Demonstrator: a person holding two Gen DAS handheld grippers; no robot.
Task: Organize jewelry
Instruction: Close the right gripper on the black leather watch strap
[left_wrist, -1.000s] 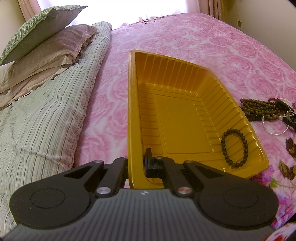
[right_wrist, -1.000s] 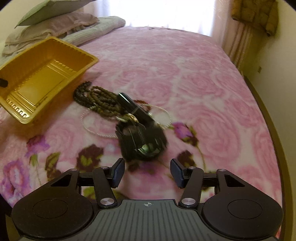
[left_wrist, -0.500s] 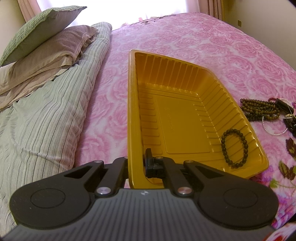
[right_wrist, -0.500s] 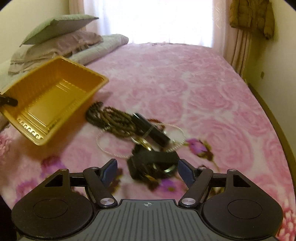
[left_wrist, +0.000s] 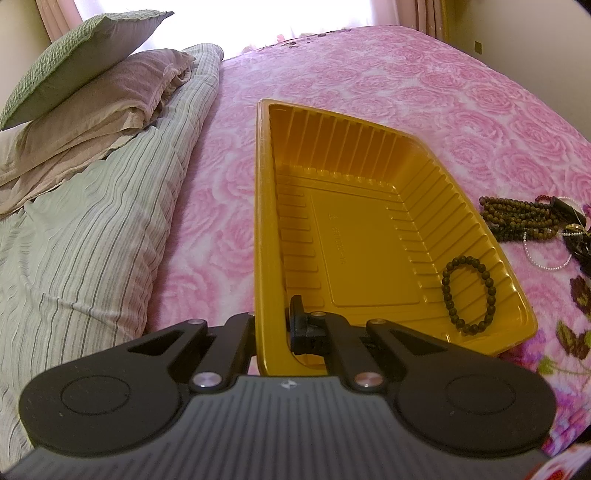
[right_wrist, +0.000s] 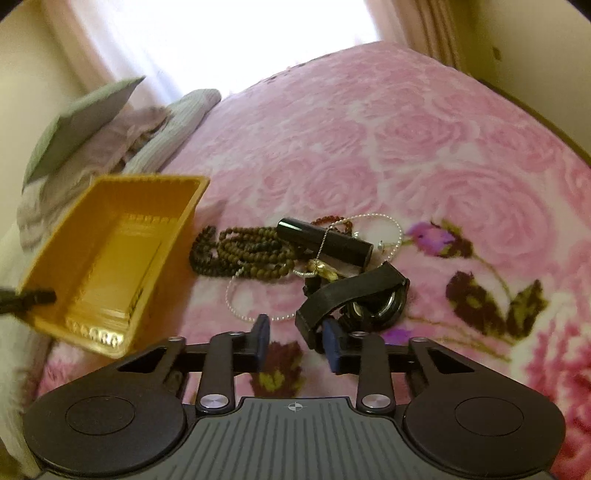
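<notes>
The left hand-held gripper is clamped on the near rim of the thin ribbed yellow plastic tray, which rests tilted on the pink rose-patterned bed. One dark beaded bracelet lies inside the tray. Just beside the tray's right side sits a tangled heap: brown bead strands, a pearl chain, a black cylinder and a black-strapped watch. The right hand-held gripper has just been closing, its jaws apart with nothing between them, the strap end just beyond. Judgement: the watch is light, its strap soft yet firm enough to pinch; the entangled chains may drag along.
</notes>
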